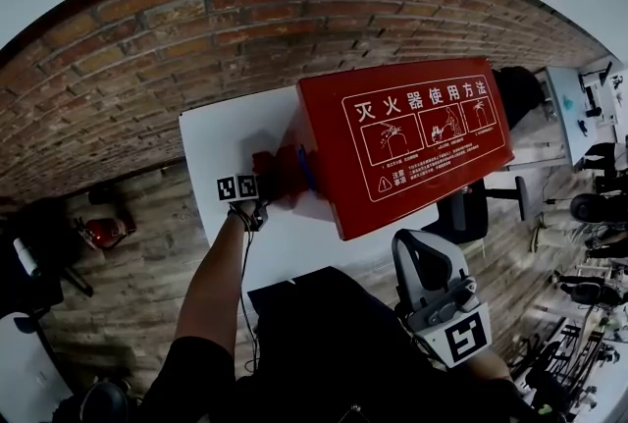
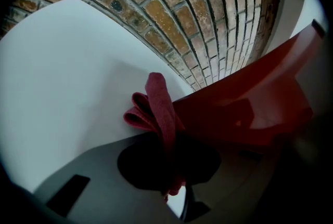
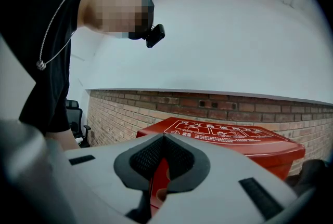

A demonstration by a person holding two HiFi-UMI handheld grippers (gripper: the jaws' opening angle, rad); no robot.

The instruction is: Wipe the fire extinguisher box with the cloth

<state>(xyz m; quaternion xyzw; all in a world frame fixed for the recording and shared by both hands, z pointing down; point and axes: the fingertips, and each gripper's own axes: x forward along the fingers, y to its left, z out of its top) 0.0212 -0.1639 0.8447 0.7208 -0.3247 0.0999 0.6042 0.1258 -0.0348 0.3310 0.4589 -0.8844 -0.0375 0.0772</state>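
Observation:
The red fire extinguisher box [image 1: 402, 141] with white printed instructions on its lid stands on a white platform [image 1: 221, 141] against a brick wall. My left gripper [image 1: 263, 184] is shut on a dark red cloth [image 1: 271, 166] and holds it by the box's left side. In the left gripper view the folded cloth [image 2: 156, 108] sticks out of the left gripper [image 2: 174, 186], beside the red box wall [image 2: 250, 108]. My right gripper [image 1: 432, 279] hangs back below the box, shut and empty. From the right gripper [image 3: 161, 166] the box [image 3: 229, 137] lies ahead.
A brick wall [image 1: 196, 28] runs behind the platform. A black office chair [image 1: 481, 205] stands right of the box, with desks and gear [image 1: 589, 117] further right. A red object [image 1: 98, 233] lies on the floor at left.

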